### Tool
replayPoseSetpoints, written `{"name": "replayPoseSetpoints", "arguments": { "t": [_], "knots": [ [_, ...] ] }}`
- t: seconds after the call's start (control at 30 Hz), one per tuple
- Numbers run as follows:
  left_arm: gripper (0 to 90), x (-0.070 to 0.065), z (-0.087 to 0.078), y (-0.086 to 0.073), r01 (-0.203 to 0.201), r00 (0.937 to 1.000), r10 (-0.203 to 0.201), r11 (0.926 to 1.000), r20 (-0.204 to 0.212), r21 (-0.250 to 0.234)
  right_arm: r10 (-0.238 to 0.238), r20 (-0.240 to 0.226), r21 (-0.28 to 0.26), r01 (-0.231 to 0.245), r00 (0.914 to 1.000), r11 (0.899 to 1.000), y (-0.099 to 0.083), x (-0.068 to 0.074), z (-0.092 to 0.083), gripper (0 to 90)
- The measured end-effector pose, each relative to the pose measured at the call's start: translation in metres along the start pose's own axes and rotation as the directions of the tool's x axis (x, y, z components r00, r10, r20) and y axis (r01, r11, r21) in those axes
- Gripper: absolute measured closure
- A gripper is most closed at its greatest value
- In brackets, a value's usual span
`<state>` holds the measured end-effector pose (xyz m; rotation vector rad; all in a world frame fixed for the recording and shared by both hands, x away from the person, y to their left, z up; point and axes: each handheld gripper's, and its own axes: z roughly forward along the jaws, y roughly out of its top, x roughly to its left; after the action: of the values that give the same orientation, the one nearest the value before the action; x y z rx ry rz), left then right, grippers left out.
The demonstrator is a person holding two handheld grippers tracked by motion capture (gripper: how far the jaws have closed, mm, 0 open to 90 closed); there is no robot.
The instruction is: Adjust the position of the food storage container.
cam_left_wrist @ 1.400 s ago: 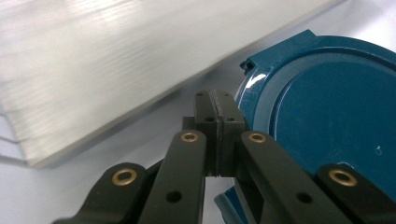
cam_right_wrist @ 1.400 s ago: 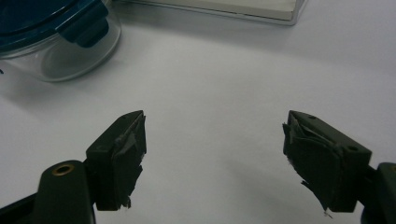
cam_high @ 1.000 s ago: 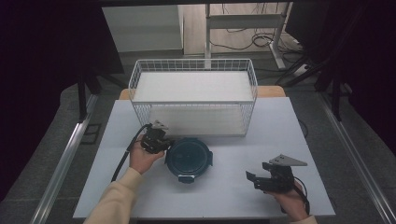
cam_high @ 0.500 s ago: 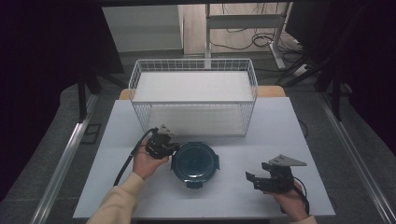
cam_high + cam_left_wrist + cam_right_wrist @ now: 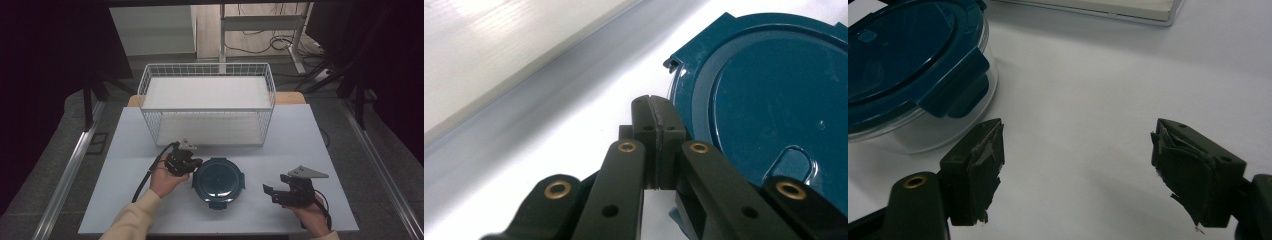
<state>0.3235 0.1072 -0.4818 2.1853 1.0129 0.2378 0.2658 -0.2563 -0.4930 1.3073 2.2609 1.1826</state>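
A round clear container with a dark teal clip lid (image 5: 218, 180) stands on the white table in the high view, near the front middle. My left gripper (image 5: 195, 163) is shut with nothing between its jaws, its tips against the lid's left rim. In the left gripper view the closed tips (image 5: 656, 107) touch the edge of the lid (image 5: 769, 95). My right gripper (image 5: 271, 194) stands open to the right of the container, apart from it. The right gripper view has the container (image 5: 908, 70) at the upper left, beyond that gripper's spread jaws (image 5: 1078, 165).
A white wire basket (image 5: 207, 107) with a white floor stands at the back middle of the table (image 5: 310, 145). A black cable trails from the left gripper toward the front edge. Dark floor and metal rails lie on both sides.
My left gripper has moved right and a little nearer, and the container has slid the same way ahead of it. The right gripper has stayed where it was.
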Motion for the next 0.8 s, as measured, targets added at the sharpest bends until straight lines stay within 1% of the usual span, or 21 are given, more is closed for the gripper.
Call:
{"name": "replayPoseSetpoints", "arguments": {
  "t": [0.03, 0.1, 0.13, 0.2, 0.23, 0.3, 0.33, 0.37, 0.4, 0.43, 0.47, 0.5, 0.53, 0.57, 0.6, 0.63, 0.67, 0.7, 0.73, 0.77, 0.8],
  "knots": [
    [90.0, 0.000, 0.000, 0.000, 0.000, 1.0000, 0.000, 1.0000, 0.000, 0.000, 0.000, 0.000, 0.000, 0.000, 1.0000, 1.000, 0.000, 0.000, 0.000, 20.8],
    [90.0, -0.003, 0.001, 0.000, -0.007, 0.9999, 0.007, 1.0000, 0.013, 0.004, 0.001, 0.000, 0.001, -0.001, 1.0000, 1.000, 0.000, 0.000, 0.000, 20.8],
    [90.0, -0.004, 0.002, -0.001, -0.026, 0.9996, 0.026, 0.9996, 0.014, 0.012, 0.001, 0.001, 0.002, -0.001, 1.0000, 1.000, 0.000, 0.000, 0.000, 20.8],
    [90.0, -0.003, 0.003, -0.001, -0.010, 0.9995, 0.010, 1.0000, 0.030, 0.000, 0.003, 0.002, 0.002, -0.003, 1.0000, 1.000, 0.000, 0.000, 0.000, 20.8],
    [90.0, -0.003, 0.003, -0.001, -0.010, 0.9995, 0.010, 1.0000, 0.030, 0.000, 0.003, 0.002, 0.002, -0.003, 1.0000, 1.000, 0.000, 0.000, 0.000, 20.8],
    [90.0, 0.001, 0.004, -0.001, 0.004, 0.9986, -0.004, 1.0000, 0.053, 0.001, 0.003, 0.005, 0.002, -0.003, 1.0000, 1.000, 0.000, -0.001, 0.000, 20.8],
    [90.0, 0.003, 0.002, 0.000, 0.030, 0.9969, -0.028, 0.9993, 0.074, -0.023, 0.006, 0.006, 0.000, -0.006, 1.0000, 1.000, 0.000, -0.001, 0.000, 20.8],
    [89.9, 0.003, 0.002, 0.000, 0.030, 0.9969, -0.028, 0.9993, 0.074, -0.023, 0.006, 0.006, 0.000, -0.006, 1.0000, 1.000, 0.000, -0.001, 0.000, 20.8],
    [89.9, 0.002, -0.001, 0.000, 0.040, 0.9969, -0.037, 0.9984, 0.070, -0.040, 0.003, 0.008, -0.002, -0.003, 1.0000, 1.000, 0.000, -0.001, -0.001, 20.8],
    [86.8, 0.003, -0.006, 0.001, 0.027, 0.9981, -0.024, 0.9984, 0.057, -0.049, 0.004, 0.008, -0.005, -0.004, 1.0000, 1.000, 0.000, -0.001, -0.001, 20.8],
    [84.3, 0.004, -0.014, 0.000, 0.028, 0.9989, -0.026, 0.9977, 0.040, -0.062, 0.009, 0.009, -0.007, -0.009, 0.9999, 1.000, 0.000, -0.002, -0.002, 20.8],
    [84.0, 0.004, -0.014, 0.000, 0.028, 0.9989, -0.026, 0.9977, 0.040, -0.062, 0.009, 0.009, -0.007, -0.009, 0.9999, 1.000, 0.000, -0.002, -0.002, 20.8],
    [83.1, 0.006, -0.032, -0.003, 0.046, 0.9984, -0.043, 0.9944, 0.036, -0.095, 0.008, 0.009, -0.009, -0.008, 0.9999, 1.000, 0.000, -0.002, -0.002, 20.8],
    [82.1, 0.006, -0.032, -0.003, 0.046, 0.9984, -0.043, 0.9944, 0.036, -0.095, 0.008, 0.009, -0.009, -0.008, 0.9999, 1.000, 0.000, -0.002, -0.002, 20.8],
    [82.1, 0.006, -0.040, -0.006, 0.060, 0.9976, -0.056, 0.9919, 0.041, -0.112, 0.008, 0.009, -0.009, -0.008, 0.9999, 1.000, 0.000, -0.002, -0.002, 20.8],
    [79.0, 0.005, -0.048, -0.010, 0.082, 0.9958, -0.076, 0.9877, 0.051, -0.133, 0.008, 0.009, -0.010, -0.008, 0.9999, 1.000, 0.000, -0.002, -0.002, 20.8],
    [73.4, 0.004, -0.054, -0.014, 0.097, 0.9946, -0.091, 0.9851, 0.050, -0.142, 0.007, 0.007, -0.013, -0.007, 0.9999, 1.000, 0.000, -0.002, -0.002, 20.8],
    [62.2, 0.002, -0.058, -0.018, 0.113, 0.9930, -0.106, 0.9831, 0.051, -0.144, 0.010, 0.004, -0.022, -0.009, 0.9999, 1.000, 0.000, -0.002, -0.002, 20.8],
    [57.2, 0.000, -0.063, -0.025, 0.140, 0.9891, -0.132, 0.9799, 0.064, -0.142, 0.011, 0.002, -0.025, -0.011, 0.9999, 1.000, 0.000, -0.002, -0.002, 20.8],
    [51.7, 0.000, -0.063, -0.025, 0.140, 0.9891, -0.132, 0.9799, 0.064, -0.142, 0.011, 0.002, -0.025, -0.011, 0.9999, 1.000, 0.000, -0.002, -0.002, 20.8],
    [45.2, -0.002, -0.066, -0.035, 0.187, 0.9807, -0.177, 0.9735, 0.082, -0.132, 0.005, -0.005, -0.032, -0.005, 1.0000, 0.999, 0.001, 0.000, -0.002, 20.8]
  ]
}}
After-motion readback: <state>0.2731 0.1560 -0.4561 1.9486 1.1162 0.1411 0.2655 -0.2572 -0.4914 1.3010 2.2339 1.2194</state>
